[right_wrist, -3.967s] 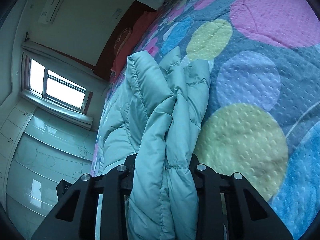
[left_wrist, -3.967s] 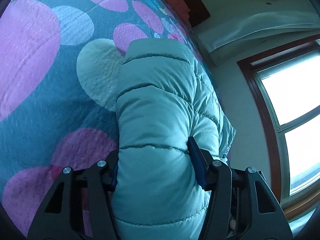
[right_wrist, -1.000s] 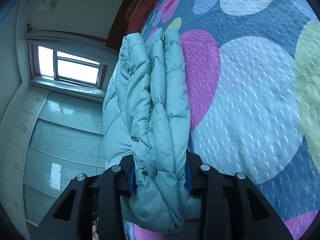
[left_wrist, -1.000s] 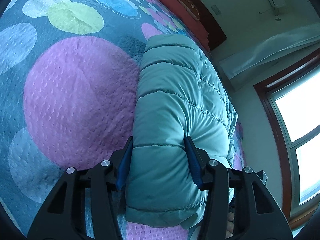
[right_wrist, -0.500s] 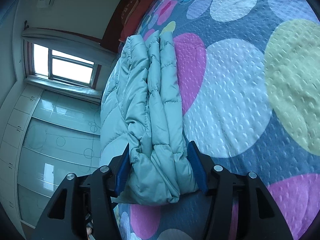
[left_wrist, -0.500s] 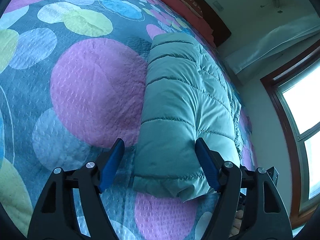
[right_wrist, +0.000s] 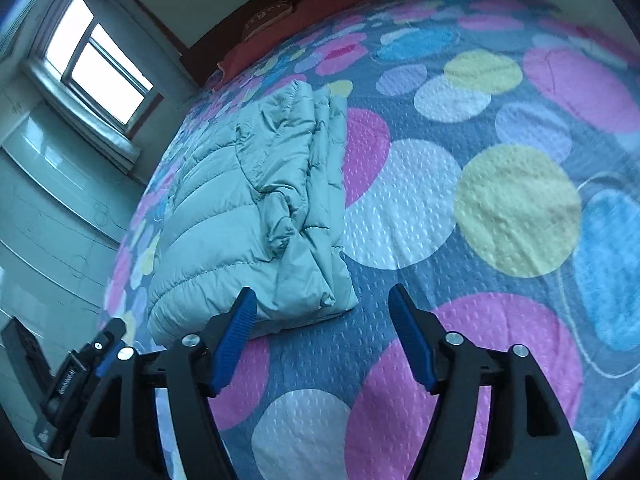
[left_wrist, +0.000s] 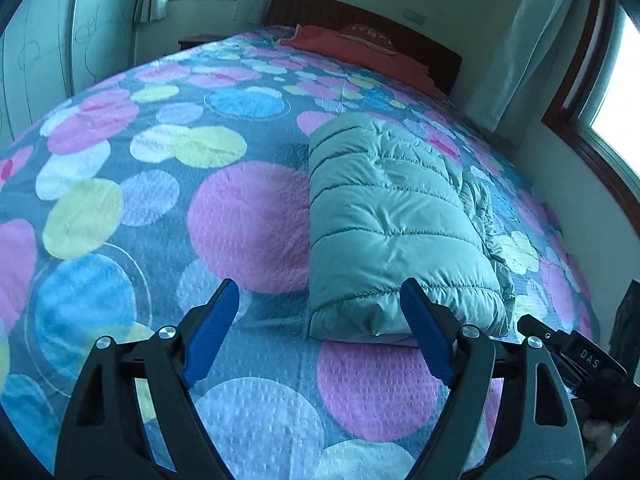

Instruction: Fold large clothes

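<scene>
A pale green quilted puffer jacket (left_wrist: 384,216) lies folded into a thick oblong bundle on the bed. It also shows in the right wrist view (right_wrist: 256,216), with bunched folds along its right side. My left gripper (left_wrist: 320,320) is open and empty, hovering just in front of the bundle's near end. Its right finger (left_wrist: 424,332) is close to the jacket's front edge. My right gripper (right_wrist: 320,320) is open and empty, just short of the bundle's near right corner.
The bed is covered by a blue quilt with large coloured circles (left_wrist: 248,224). A red pillow (left_wrist: 360,44) and dark headboard are at the far end. Windows (right_wrist: 100,64), a curtain (left_wrist: 516,40) and pale wardrobe doors (right_wrist: 48,208) surround the bed.
Both grippers were shut on the jacket's near end a second ago. They have opened, let go and drawn back. The jacket now rests folded on the quilt.
</scene>
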Available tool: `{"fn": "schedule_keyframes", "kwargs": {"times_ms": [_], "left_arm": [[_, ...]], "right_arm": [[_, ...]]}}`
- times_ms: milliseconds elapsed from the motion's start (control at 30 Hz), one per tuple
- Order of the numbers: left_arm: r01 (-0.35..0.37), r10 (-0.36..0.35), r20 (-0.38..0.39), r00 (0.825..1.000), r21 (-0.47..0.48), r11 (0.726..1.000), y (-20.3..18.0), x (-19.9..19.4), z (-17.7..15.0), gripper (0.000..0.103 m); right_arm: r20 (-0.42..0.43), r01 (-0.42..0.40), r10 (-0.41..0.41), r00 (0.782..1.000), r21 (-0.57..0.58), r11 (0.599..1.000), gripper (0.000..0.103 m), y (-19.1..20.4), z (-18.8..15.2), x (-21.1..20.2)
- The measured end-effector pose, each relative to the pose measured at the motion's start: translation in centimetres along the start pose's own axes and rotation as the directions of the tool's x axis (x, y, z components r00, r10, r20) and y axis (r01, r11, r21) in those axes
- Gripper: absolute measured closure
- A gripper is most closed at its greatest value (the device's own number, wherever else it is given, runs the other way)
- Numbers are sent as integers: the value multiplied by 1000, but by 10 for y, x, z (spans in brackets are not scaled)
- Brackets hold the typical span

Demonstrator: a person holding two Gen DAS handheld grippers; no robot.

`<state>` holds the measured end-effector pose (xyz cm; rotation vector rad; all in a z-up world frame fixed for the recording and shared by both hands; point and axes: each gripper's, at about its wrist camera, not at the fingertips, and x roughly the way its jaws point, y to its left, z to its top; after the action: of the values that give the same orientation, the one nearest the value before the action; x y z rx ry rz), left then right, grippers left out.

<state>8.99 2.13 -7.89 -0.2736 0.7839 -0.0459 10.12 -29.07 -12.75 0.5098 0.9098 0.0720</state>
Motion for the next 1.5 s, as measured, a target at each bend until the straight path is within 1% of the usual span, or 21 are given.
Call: {"fn": "schedule_keyframes", "kwargs": {"times_ms": [33,133,200,333,467,533,700,833,967,1300,1500], "left_arm": [[-16,15,23,1000,19,1000,-4,-6,1,11],[-70,64,77,995,78,995,-14,-23,2,9],[-118,107,98,989,109,987,-18,-30,0,6],[-171,154,122,981,145,975,-23,-36,-5,6],[-190,172,123,977,157,969,-24,-37,-10,6],[-204,183,130,974,169,964,-26,-38,-12,6],[-265,238,150,960,200,943,-32,-37,-14,6],[-264,236,153,959,200,944,-34,-39,-15,6],[-258,230,155,961,199,945,-35,-41,-16,6],[-211,188,137,973,183,960,-36,-47,-17,6],[-197,173,144,974,171,965,-37,-52,-15,6]], "right_arm": [[21,29,-28,999,-36,999,32,7,0,-6],[74,96,-87,993,-130,987,31,29,-3,-18],[102,112,-96,990,-166,980,31,38,-5,-24],[129,123,-99,987,-185,975,31,48,-10,-31],[138,128,-101,985,-202,971,30,54,-13,-32],[153,149,-117,981,-219,964,30,58,-15,-34],[185,193,-147,972,-263,945,30,70,-19,-38],[204,212,-156,966,-288,934,31,77,-22,-40],[209,209,-150,966,-295,933,31,81,-24,-42],[237,220,-150,960,-306,926,30,85,-29,-51],[252,226,-149,956,-312,923,30,89,-31,-57]]}}
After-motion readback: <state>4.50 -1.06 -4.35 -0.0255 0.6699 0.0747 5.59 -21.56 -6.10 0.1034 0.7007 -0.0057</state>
